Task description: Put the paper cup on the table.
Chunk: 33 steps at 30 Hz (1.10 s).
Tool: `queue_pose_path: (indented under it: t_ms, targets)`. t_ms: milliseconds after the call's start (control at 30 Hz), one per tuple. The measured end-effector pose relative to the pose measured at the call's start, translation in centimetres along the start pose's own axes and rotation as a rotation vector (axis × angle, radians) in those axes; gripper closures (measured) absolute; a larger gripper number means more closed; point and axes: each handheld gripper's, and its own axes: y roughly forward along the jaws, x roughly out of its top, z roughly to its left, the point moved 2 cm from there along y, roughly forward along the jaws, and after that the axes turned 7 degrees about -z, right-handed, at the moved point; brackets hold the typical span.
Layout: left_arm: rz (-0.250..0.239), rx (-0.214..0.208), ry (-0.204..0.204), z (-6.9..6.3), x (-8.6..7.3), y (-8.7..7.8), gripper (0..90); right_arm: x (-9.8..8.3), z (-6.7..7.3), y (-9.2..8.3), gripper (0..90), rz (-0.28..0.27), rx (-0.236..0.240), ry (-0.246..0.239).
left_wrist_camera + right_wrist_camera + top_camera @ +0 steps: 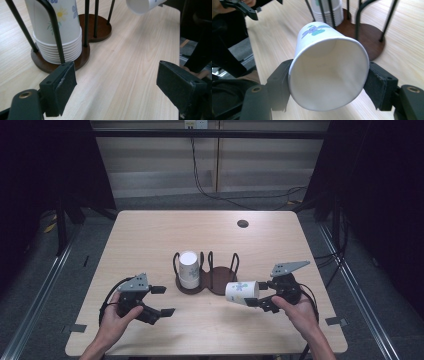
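- Nearest the lens in the right gripper view, a paper cup (328, 67) lay on its side with its open mouth toward the camera, pinched at the rim by the right tongs (328, 86) — both black pads pressed against its walls.
- Beneath everything stretched the desk (150, 240), pale wood grain, with a small dark round hole (243, 224) near its far edge.
- At the desk's middle stood the cup holder (220, 282): a dark brown base of two joined round lobes, with black wire uprights rising around each.
- Inside the holder's left lobe sat a stack of cups (189, 269), nested upside down and printed with flowers; the right lobe's base showed bare wood.
- From above, the right tongs (252, 296) held the single cup (242, 291) just right of the holder and lifted off the desk, its closed bottom pointing toward the stack.
- Over on the left, the left tongs (162, 300) were held in a hand (112, 317) near the front edge, jaws spread wide — nothing between them, well apart from the holder.
- Flower print (313, 30) in blue and green marked the held cup's side.
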Motion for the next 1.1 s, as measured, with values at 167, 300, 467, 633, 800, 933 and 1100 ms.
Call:
queue_pose_path:
  t_ms: [167, 300, 467, 633, 800, 933, 1100]
  targets:
    - [0.008, 0.0, 0.0, 0.2, -0.2, 0.0, 16.0, 0.0, -0.7, -1.0, 29.3, 0.006, -0.033, 0.008]
    - [0.005, 0.025, 0.012, 0.4, -0.3, -0.3, 16.1, 0.0, -1.3, -1.7, 29.3, 0.02, -0.064, 0.029]
    - [0.006, 0.025, 0.007, 0.4, -0.6, -0.3, 16.1, 0.2, -1.4, -2.6, 29.2, 0.027, -0.101, 0.037]
    - [0.017, 0.025, 0.01, 0.4, -0.6, -0.1, 16.1, 0.2, -2.4, -2.9, 29.3, 0.068, -0.142, 0.047]
    - [0.017, 0.03, 0.009, 0.6, -0.6, -0.3, 16.1, 0.1, -3.9, -3.1, 29.3, 0.1, -0.185, 0.074]
    - [0.015, 0.034, 0.005, 0.8, -0.7, -0.5, 16.1, 0.3, -5.0, -3.4, 29.3, 0.127, -0.234, 0.078]
    - [0.014, 0.033, -0.003, 0.9, -0.8, -0.5, 16.1, 0.8, -6.1, -3.8, 29.3, 0.141, -0.266, 0.101]
